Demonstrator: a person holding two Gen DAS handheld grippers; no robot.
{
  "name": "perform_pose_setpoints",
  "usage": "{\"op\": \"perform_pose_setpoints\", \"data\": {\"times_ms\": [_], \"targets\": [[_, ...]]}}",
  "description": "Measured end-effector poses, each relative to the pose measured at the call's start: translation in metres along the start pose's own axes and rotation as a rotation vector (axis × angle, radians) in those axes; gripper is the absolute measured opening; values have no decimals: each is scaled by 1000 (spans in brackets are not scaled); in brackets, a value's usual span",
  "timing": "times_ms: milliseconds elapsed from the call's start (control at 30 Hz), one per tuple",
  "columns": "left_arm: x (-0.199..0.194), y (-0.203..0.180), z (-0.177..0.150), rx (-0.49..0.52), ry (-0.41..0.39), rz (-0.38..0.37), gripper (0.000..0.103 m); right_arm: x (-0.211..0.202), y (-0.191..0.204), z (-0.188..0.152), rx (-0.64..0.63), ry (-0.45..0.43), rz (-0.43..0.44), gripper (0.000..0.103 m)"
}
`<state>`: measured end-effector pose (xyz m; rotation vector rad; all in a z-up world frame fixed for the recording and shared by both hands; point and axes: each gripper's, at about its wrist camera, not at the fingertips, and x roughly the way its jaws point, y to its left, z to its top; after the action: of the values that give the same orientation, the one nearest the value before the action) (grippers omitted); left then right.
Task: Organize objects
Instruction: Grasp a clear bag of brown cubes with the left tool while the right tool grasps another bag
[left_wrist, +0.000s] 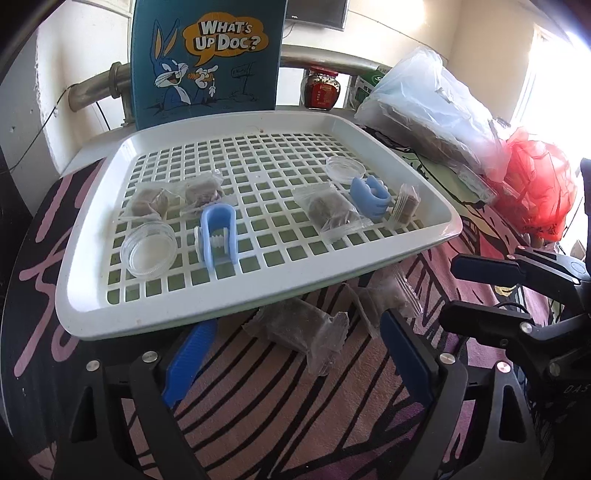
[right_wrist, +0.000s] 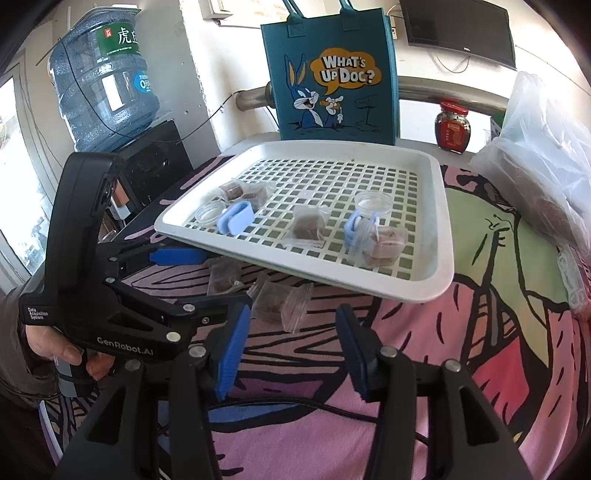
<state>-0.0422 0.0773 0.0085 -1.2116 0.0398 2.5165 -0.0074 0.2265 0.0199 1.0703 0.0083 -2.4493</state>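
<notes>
A white perforated tray (left_wrist: 221, 308) (right_wrist: 369, 288) holds two blue clips (left_wrist: 218, 236) (left_wrist: 371, 197), two clear glass dishes (left_wrist: 149, 249) (left_wrist: 346, 169) and several clear packets of brown cubes (left_wrist: 332, 214). Two more packets lie on the patterned cloth in front of the tray. One packet (left_wrist: 299, 328) (right_wrist: 221, 277) sits just ahead of my left gripper (left_wrist: 295, 350) (right_wrist: 199, 282), which is open around it without touching. The other packet (left_wrist: 384, 299) (right_wrist: 280, 302) lies just beyond my right gripper (right_wrist: 293, 350) (left_wrist: 469, 291), which is open and empty.
A blue cartoon tote bag (right_wrist: 332, 81) stands behind the tray, with a red-lidded jar (right_wrist: 453, 127) beside it. Plastic bags (left_wrist: 424, 103) and a red bag (left_wrist: 535, 192) crowd the right side. A water jug (right_wrist: 103, 77) stands at far left. A hand (right_wrist: 66, 350) holds the left gripper.
</notes>
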Motion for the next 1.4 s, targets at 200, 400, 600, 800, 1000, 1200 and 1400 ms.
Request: {"op": "perform_pose_setpoints", "data": {"times_ms": [200,400,600,800,1000,1200,1400], "targets": [[3,0,1,14,8,5,47,15,2,1,30,38,-10,48],[-12,-3,-12,70,17,5,33,20,17,6,11,56,-10,48],[-24,21,-21,30,10,37,33,36,35,15,-78,65,-36,48],[-25,31,-22,-9,5,10,33,53,42,9,-183,104,-70,25],[-31,37,-25,-53,-17,-1,33,34,53,0,-203,57,-13,23],[-37,33,-25,-40,-47,-22,33,11,55,-2,-129,-74,61,23],[-41,30,-24,-28,-73,-22,33,3,52,-2,-101,-123,88,23]]}}
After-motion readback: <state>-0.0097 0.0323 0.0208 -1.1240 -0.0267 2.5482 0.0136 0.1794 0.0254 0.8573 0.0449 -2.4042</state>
